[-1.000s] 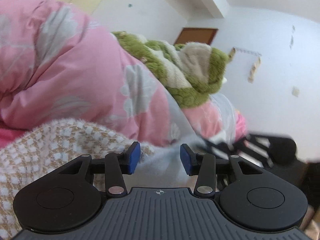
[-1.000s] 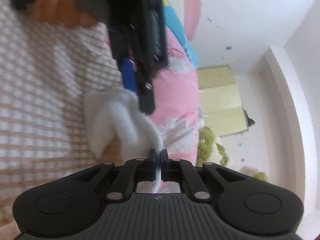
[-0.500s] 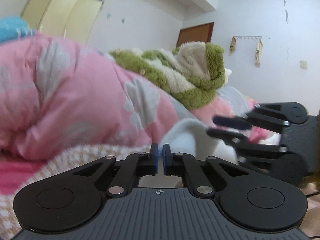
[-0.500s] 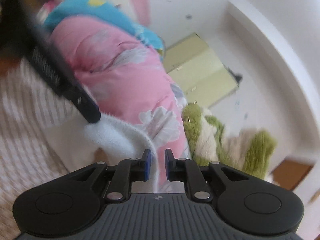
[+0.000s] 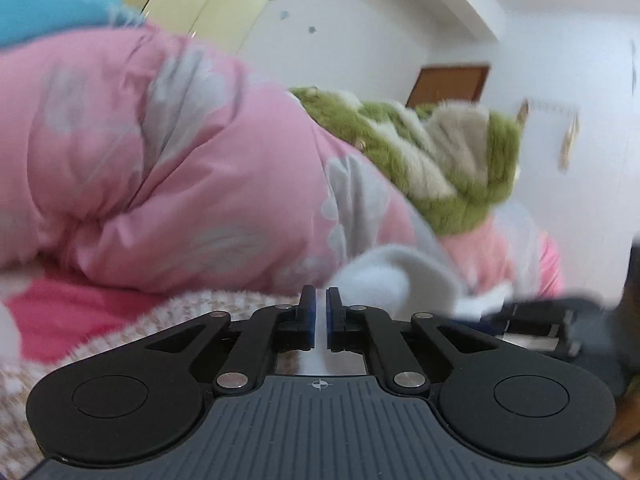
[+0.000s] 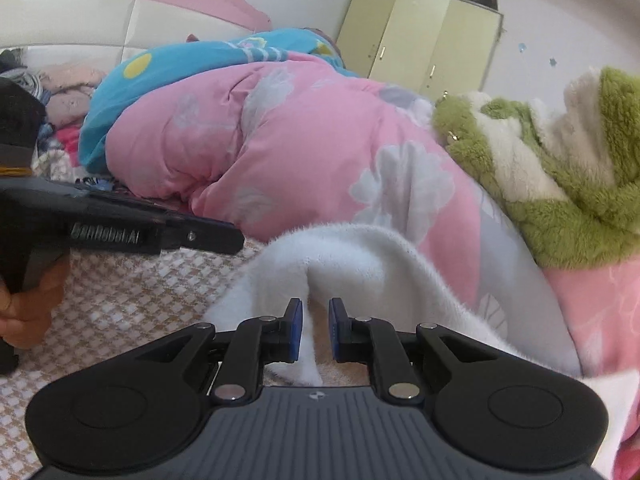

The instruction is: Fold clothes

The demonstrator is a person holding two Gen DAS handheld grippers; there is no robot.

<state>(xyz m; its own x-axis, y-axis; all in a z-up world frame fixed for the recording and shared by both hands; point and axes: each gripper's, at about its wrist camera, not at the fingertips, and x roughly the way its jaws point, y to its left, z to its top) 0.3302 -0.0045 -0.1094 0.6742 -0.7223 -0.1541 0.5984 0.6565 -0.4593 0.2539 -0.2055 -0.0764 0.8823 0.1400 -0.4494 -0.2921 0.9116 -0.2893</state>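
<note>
Holds the left gripper [image 5: 320, 316] with fingers drawn almost together, only a slit between the blue pads; shows a thin pale strip in that slit, possibly an edge of the white fleecy garment [image 6: 360, 256], though blurred too much to say for sure. From the right wrist view, shows that gripper side-on, reaching in low over the checked bed cover [image 6: 120, 292], its tip just beside the garment, gripped by a hand [image 6: 24, 312] at the left edge of the frame.

Keeps the right gripper [image 6: 314, 330] with fingers parted a modest way, clamping nothing; lets a hanging fold of the garment drop down beside the left-hand pad. Looks like a let-go at this end, so that the cloth can settle or be taken up somewhere better for a fold.

Finds the garment humped up in an arch on the bed, resting on the checked cover and leaning against the pink quilt [image 6: 300, 140], with the green plush throw [image 6: 560, 184] further along on top of that quilt. Shows no edge of the bed near it. Reads as bunched and not flat, so not yet a tidy fold.

Differs from a second ago: had the left fingers spread wide then, now nearly closed; had the right fingers pinched tight on the white cloth then, slightly apart half a second ago, now wider still
</note>
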